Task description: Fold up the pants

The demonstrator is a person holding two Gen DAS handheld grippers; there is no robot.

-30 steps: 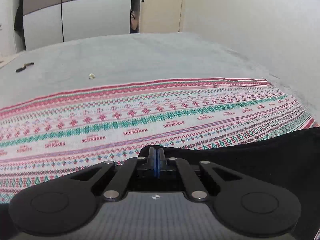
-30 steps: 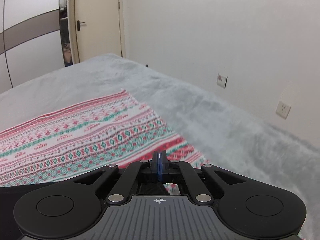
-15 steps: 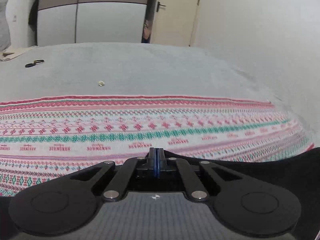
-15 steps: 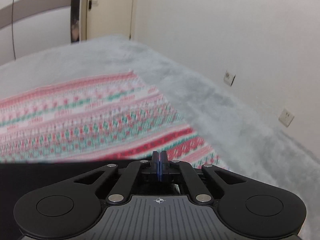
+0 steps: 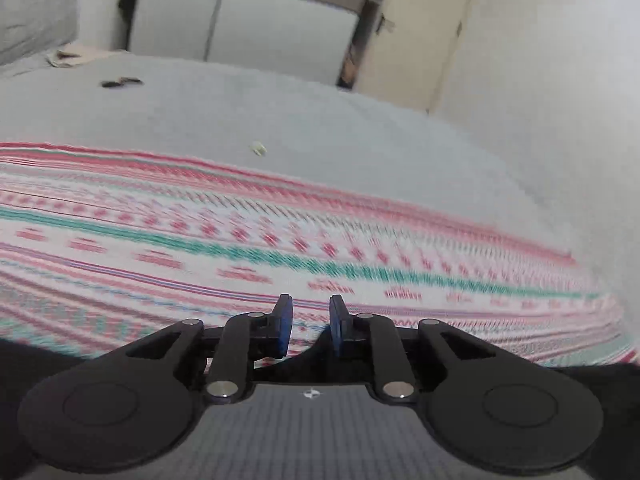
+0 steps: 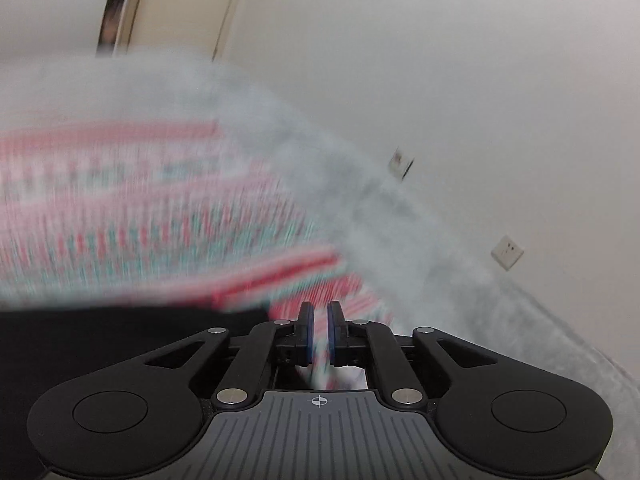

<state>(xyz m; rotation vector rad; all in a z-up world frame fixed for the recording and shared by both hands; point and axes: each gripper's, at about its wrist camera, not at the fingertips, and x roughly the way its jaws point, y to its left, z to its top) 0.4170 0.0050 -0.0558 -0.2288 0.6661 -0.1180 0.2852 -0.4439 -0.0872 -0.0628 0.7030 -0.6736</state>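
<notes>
Black pants [image 5: 580, 376] lie along the near edge of a striped red, green and white cloth [image 5: 280, 240] on the bed; in the left wrist view they show as a dark band behind my gripper. My left gripper [image 5: 310, 326] is open just above the pants' edge, nothing between its blue pads. In the right wrist view the pants [image 6: 120, 340] fill the lower left. My right gripper [image 6: 319, 334] is slightly open over the striped cloth [image 6: 160, 220], just right of the pants' end. That view is blurred by motion.
The grey bed cover [image 5: 320, 120] stretches ahead to a wardrobe [image 5: 248, 24] and a door [image 5: 420, 40]. A small pale scrap [image 5: 258, 148] and a dark object [image 5: 120, 82] lie on the bed. A wall with two sockets [image 6: 507, 253] runs along the right.
Both grippers were shut on the pants' edge and have now opened, letting the fabric go. Both have tilted and are moving, so the views blur.
</notes>
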